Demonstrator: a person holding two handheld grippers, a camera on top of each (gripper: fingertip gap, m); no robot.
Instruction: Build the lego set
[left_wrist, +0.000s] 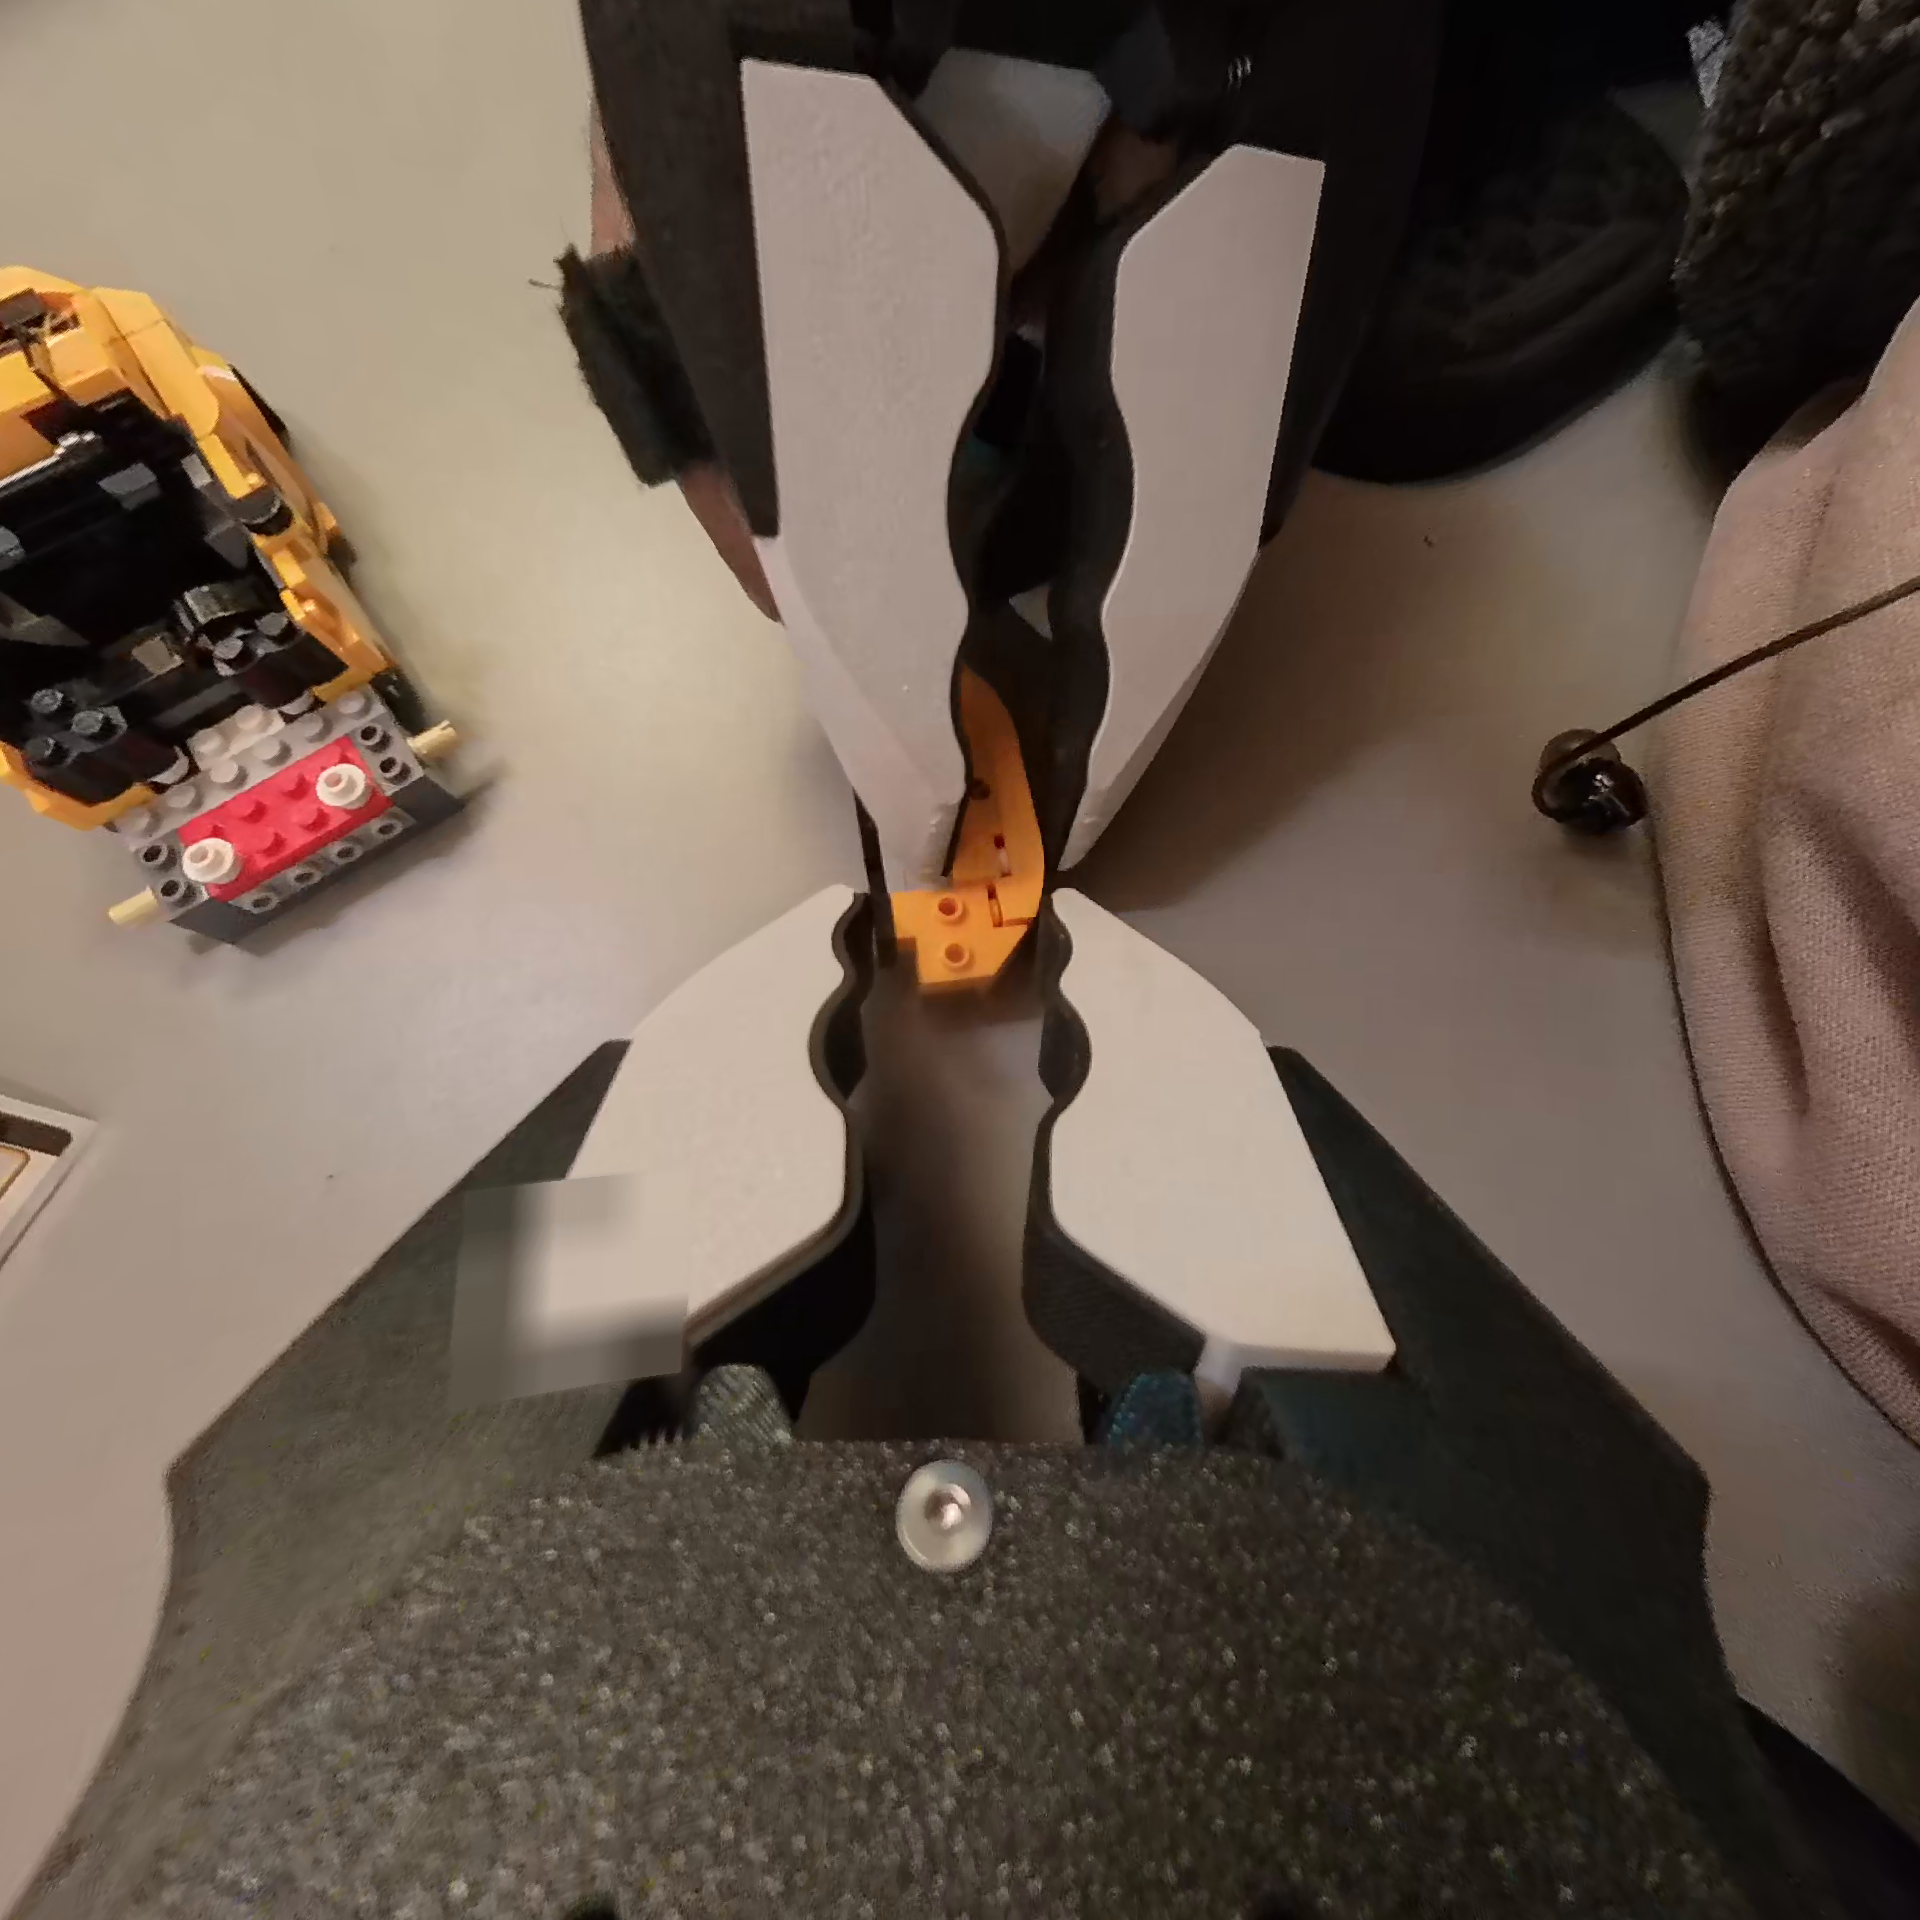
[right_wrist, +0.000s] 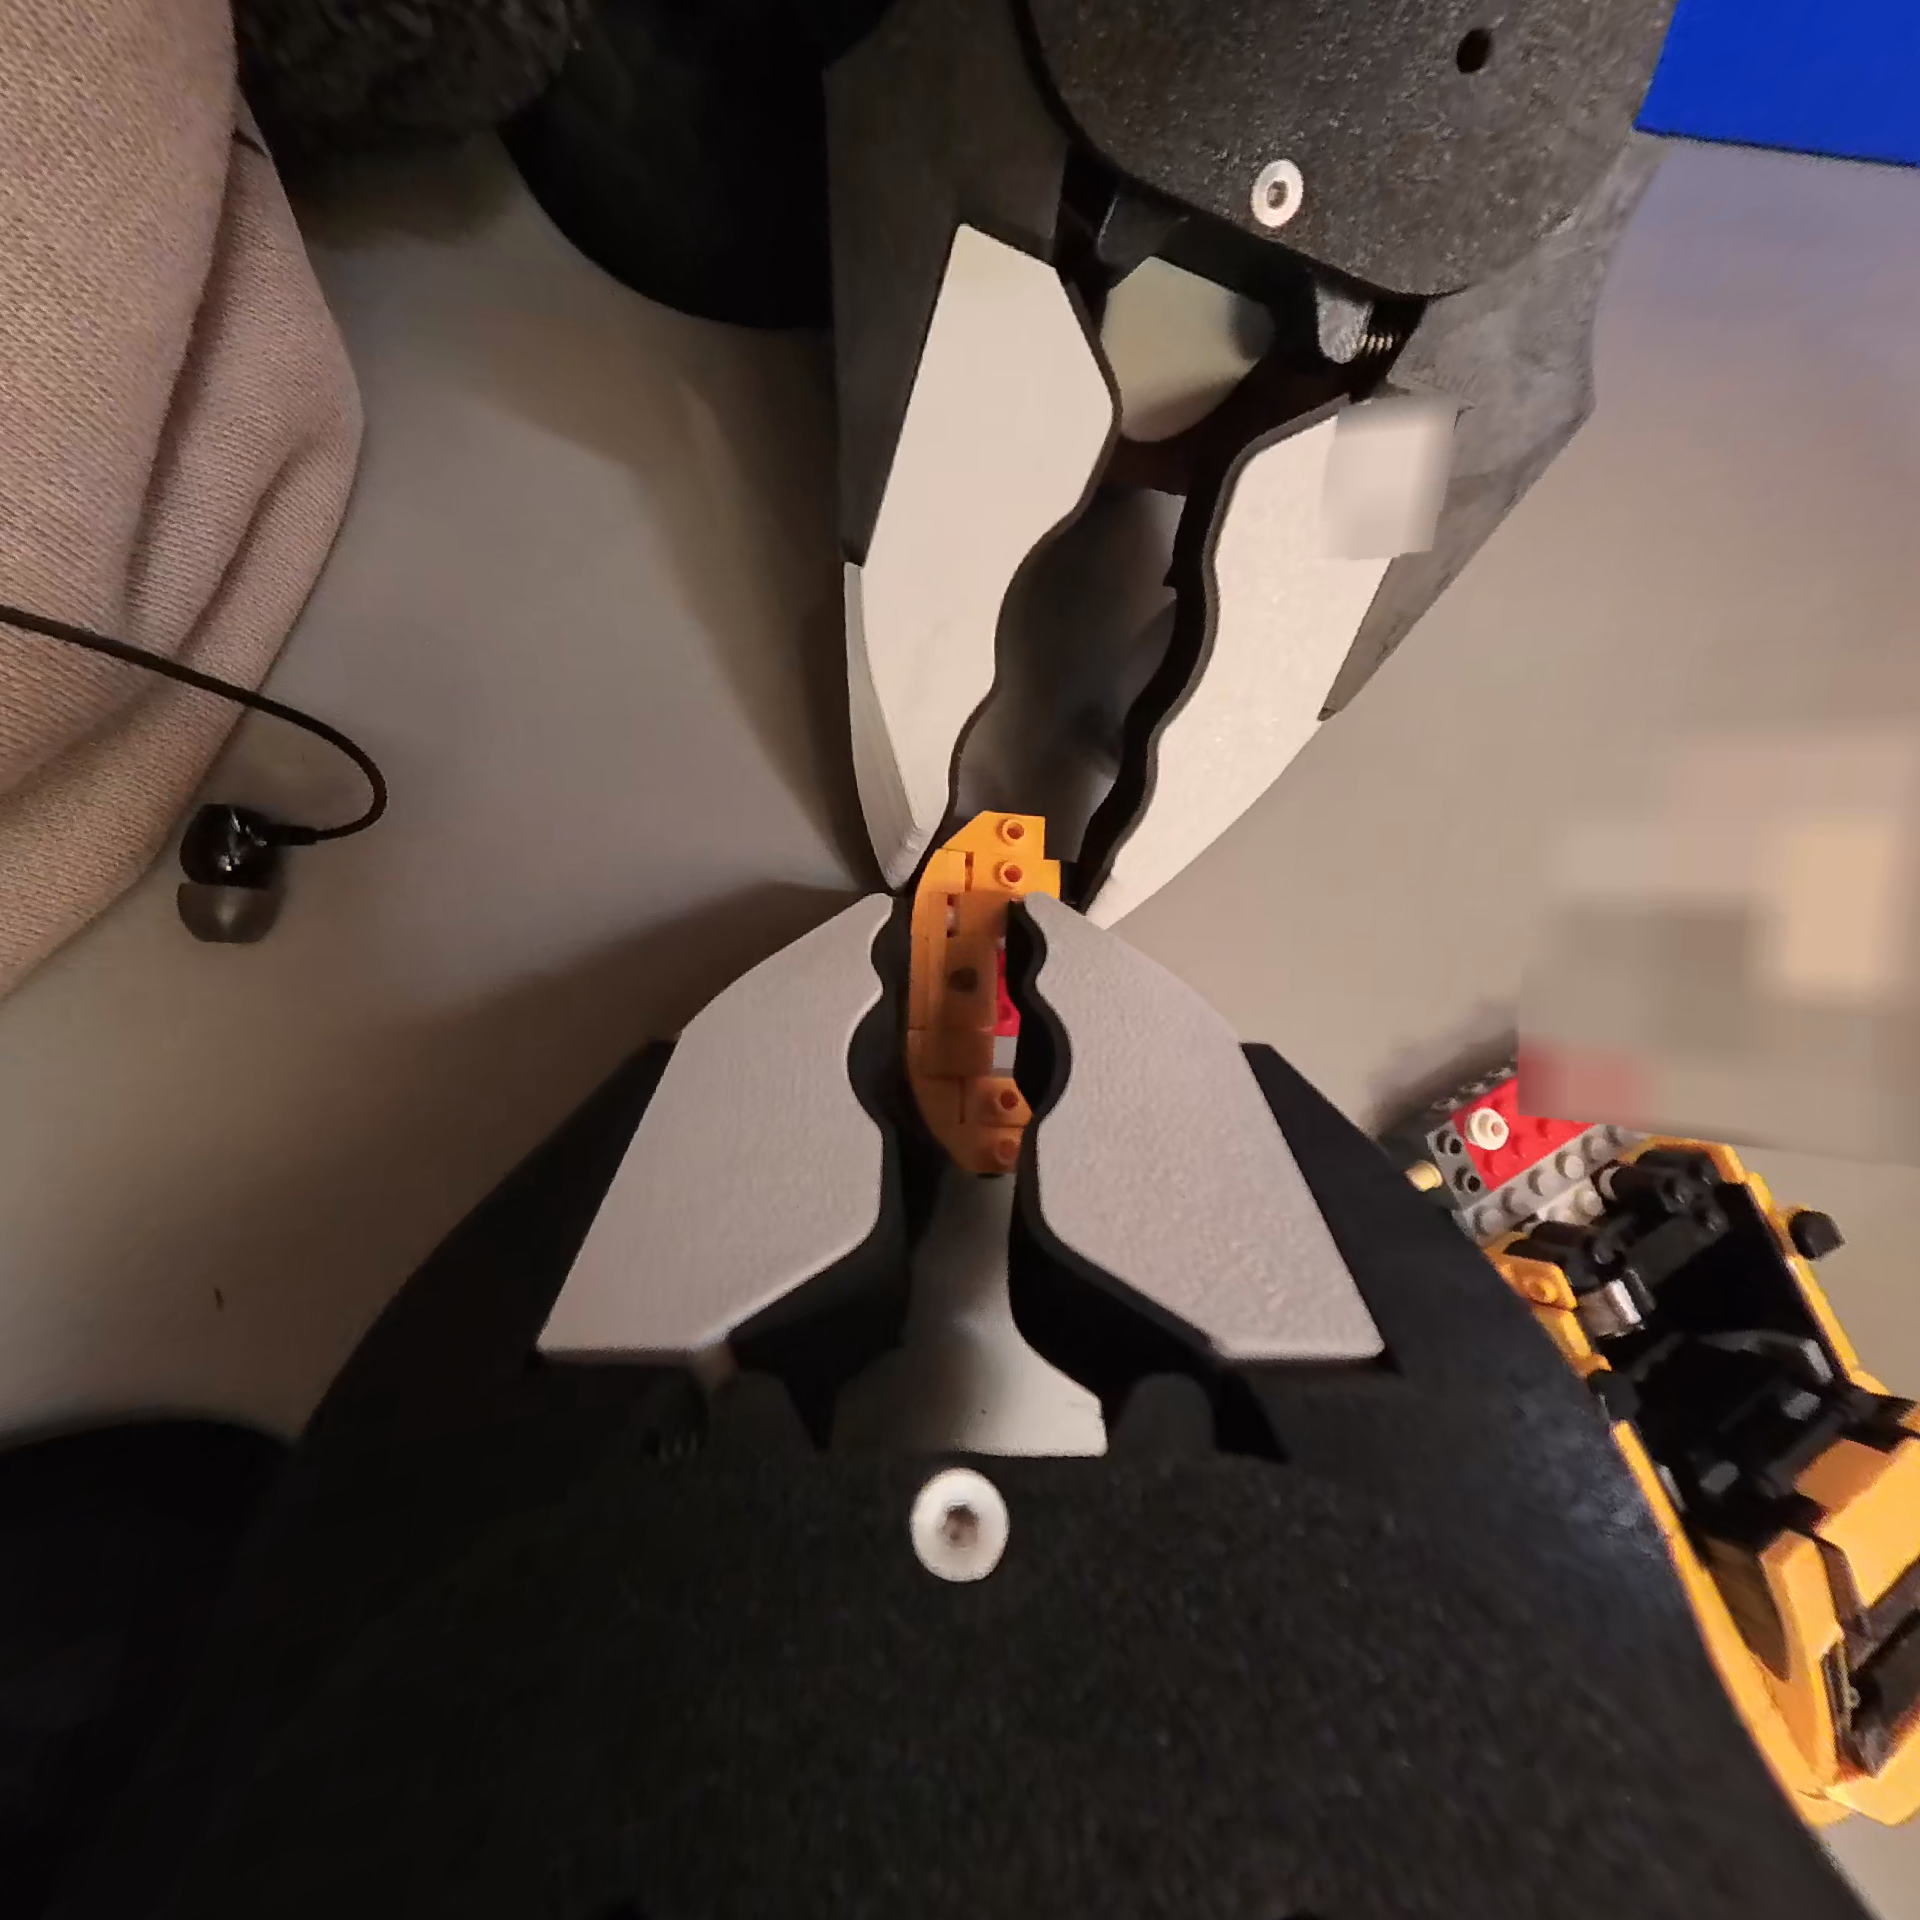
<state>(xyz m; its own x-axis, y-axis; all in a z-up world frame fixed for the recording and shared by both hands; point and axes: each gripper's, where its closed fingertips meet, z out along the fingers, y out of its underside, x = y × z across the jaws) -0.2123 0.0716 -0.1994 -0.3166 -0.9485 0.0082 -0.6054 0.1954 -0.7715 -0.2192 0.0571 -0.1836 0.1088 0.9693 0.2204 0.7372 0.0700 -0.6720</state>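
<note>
A: Nearest the left camera, the left gripper (left_wrist: 951, 935) is pinched down on one end of the orange curved piece (left_wrist: 971, 914), two studs showing between its tips. Facing it, the right gripper (right_wrist: 961, 997) is clamped on most of the same piece (right_wrist: 966, 997), with a bit of red brick tucked against the arch.

B: So both are shut on it, tip to tip, above the table (left_wrist: 520, 468)?

A: Yes. It looks lifted clear of the surface, though I can't be sure how high. My guess is they're squeezing its small parts together or passing it across.

B: How would you do that well?

A: Keep one gripper as the anchor; the right has the fuller hold. Push straight along the studs with the other and don't twist, since a thin arch made of several bits could pop apart at a joint.

B: And then?

A: Probably over to the yellow and black car (left_wrist: 177, 582), sitting well apart at the left, with its red plate (left_wrist: 286, 810) and bare grey studs. Let go with only one gripper at a time.

B: Anything in the way?

A: An earphone (left_wrist: 1584, 790) on its cord lies near the beige cloth (left_wrist: 1787, 831); stay clear of it.
</note>
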